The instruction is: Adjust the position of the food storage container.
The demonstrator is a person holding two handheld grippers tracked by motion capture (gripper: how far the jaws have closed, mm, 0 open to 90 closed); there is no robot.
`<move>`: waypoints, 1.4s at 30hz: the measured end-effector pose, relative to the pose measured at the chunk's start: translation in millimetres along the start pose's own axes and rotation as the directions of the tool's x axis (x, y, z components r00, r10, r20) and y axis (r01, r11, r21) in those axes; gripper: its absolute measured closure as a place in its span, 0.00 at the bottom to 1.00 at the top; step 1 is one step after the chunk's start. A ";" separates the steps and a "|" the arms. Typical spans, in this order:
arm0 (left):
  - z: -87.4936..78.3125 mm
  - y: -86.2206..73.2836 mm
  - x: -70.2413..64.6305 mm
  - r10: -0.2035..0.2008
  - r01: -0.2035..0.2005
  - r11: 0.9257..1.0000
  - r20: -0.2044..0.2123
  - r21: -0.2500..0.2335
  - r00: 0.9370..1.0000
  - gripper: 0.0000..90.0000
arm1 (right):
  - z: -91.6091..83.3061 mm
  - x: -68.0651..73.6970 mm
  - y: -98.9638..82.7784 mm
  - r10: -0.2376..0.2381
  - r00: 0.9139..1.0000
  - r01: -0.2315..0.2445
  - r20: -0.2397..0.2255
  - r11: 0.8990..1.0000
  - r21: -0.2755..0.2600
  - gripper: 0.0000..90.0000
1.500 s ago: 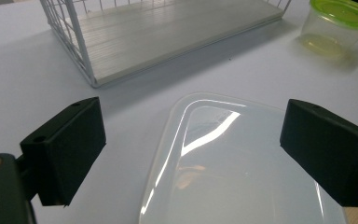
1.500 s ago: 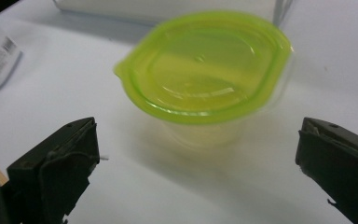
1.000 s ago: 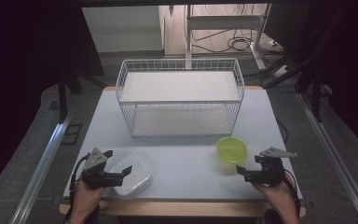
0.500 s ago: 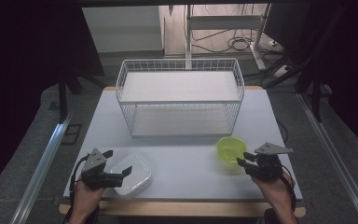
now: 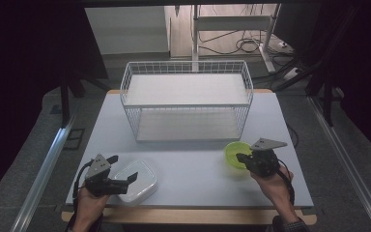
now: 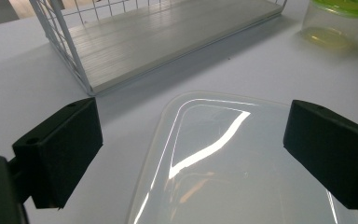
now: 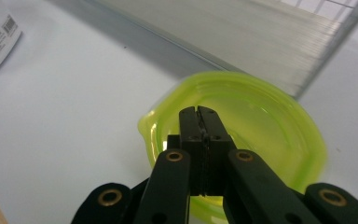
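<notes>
Fingers of right gripper point(image 7: 200, 112) pressed together above green-lidded tub point(image 7: 261, 116).

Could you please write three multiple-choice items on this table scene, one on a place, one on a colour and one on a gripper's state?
1. Where does the clear container lie?
A. in the basket
B. on the table under the left hand-held gripper
C. on the floor

2. What colour is the round lid?
A. red
B. blue
C. yellow-green

3. How do the right hand-held gripper's jaws stand?
A. wide open
B. shut
C. clamped on the wire basket

Key: 1 B, the open jaws frame it in the left gripper view; 2 C, bright yellow-green; 3 B, the jaws meet above the lid.
</notes>
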State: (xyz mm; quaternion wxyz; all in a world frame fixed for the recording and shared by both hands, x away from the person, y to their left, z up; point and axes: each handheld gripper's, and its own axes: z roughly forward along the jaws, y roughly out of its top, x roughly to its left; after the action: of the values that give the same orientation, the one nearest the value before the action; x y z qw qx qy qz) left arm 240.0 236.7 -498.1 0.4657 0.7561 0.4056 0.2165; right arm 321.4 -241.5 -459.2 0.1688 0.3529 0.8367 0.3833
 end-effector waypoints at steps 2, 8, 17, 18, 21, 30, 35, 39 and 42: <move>0.4 -0.1 -0.2 0.000 0.000 1.000 0.000 0.002 1.000 0.05 | 7.5 0.6 5.2 -0.011 1.000 0.011 -0.012 1.000 0.002 1.00; 0.4 -0.4 -0.1 0.002 -0.002 1.000 -0.003 0.005 1.000 0.05 | 23.4 3.8 17.1 -0.018 0.999 0.017 -0.044 1.000 -0.010 1.00; -0.2 -0.6 0.3 0.000 0.000 1.000 -0.004 0.003 1.000 0.05 | 45.6 15.1 27.2 -0.051 0.995 0.053 -0.081 0.998 0.018 1.00; -0.2 -0.6 0.3 -0.001 0.001 1.000 -0.004 0.003 1.000 0.05 | 48.3 16.1 27.6 -0.056 0.995 0.058 -0.082 0.998 0.026 1.00; -0.2 -0.8 0.4 -0.001 0.001 1.000 -0.003 0.004 1.000 0.05 | 54.7 17.8 27.7 -0.065 0.994 0.069 -0.083 0.996 0.049 1.00; 0.2 -1.5 0.4 -0.001 0.001 1.000 -0.003 0.012 1.000 0.05 | 54.1 13.8 24.5 -0.059 0.997 0.063 -0.057 0.996 0.069 1.00; -0.1 -1.9 0.8 -0.006 0.006 1.000 -0.002 0.011 1.000 0.05 | 46.9 5.3 19.5 -0.043 0.999 0.045 -0.029 0.996 0.072 1.00; 0.3 -2.1 1.0 -0.008 0.008 1.000 0.001 0.014 1.000 0.05 | 39.3 -2.8 14.1 -0.021 1.000 0.022 -0.004 0.997 0.074 0.99; 0.1 -1.8 0.8 -0.011 0.011 1.000 0.003 0.015 1.000 0.05 | 33.2 -9.0 9.3 -0.003 1.000 0.002 0.011 0.997 0.073 0.99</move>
State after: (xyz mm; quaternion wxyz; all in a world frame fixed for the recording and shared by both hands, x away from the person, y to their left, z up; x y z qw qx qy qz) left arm 239.8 237.7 -499.7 0.4620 0.7575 0.4108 0.2097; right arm 350.3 -226.4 -473.5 0.1611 0.3601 0.8496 0.3501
